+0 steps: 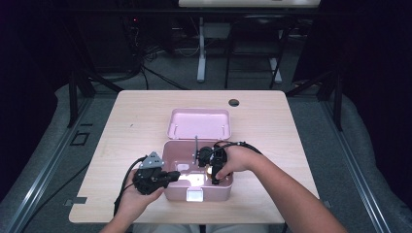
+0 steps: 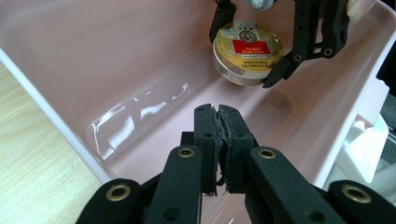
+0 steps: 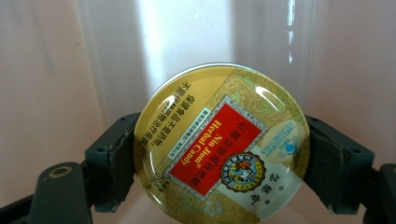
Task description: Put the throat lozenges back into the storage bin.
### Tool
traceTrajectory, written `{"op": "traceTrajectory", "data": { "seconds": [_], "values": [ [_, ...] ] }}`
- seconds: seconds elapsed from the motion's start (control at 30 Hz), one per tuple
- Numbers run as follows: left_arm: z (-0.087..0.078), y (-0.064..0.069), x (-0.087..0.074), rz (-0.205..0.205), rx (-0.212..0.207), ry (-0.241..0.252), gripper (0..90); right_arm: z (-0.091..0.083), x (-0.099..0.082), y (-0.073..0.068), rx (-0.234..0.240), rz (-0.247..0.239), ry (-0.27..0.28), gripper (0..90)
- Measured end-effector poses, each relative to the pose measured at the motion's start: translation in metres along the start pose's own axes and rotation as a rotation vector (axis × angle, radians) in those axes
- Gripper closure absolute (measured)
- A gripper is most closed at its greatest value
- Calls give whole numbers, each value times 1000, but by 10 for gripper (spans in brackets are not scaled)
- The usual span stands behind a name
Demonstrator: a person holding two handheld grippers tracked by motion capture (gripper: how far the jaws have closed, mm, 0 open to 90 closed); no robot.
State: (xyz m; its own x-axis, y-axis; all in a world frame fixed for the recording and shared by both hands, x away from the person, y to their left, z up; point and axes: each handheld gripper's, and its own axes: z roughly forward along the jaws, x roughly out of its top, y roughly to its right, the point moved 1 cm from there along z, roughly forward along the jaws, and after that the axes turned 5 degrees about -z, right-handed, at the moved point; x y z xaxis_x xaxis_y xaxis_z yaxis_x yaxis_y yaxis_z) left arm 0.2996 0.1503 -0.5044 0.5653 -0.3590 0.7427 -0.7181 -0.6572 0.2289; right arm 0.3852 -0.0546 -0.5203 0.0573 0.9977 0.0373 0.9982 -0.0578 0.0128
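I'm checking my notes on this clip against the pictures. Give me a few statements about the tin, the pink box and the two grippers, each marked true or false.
1. The right gripper clamps a round gold candy tin by its rim. True.
2. The tin lies out on the wooden table. False: it is held inside the open pink box.
3. The left gripper has its jaws closed with nothing between them. True.
4. The box's lid is shut. False: it is swung open at the far side.
5. The tin's label has a blue centre panel. False: it is red.

candy tin [image 3: 221, 144] | red label | "Nin Jiom Herbal Candy"
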Motion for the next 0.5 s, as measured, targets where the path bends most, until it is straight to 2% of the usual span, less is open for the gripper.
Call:
{"op": "traceTrajectory", "data": {
  "seconds": [0.5],
  "values": [
    [0, 0, 0, 0, 0, 0, 863, 2, -1, 0, 12, 5, 14, 198]
  ]
}}
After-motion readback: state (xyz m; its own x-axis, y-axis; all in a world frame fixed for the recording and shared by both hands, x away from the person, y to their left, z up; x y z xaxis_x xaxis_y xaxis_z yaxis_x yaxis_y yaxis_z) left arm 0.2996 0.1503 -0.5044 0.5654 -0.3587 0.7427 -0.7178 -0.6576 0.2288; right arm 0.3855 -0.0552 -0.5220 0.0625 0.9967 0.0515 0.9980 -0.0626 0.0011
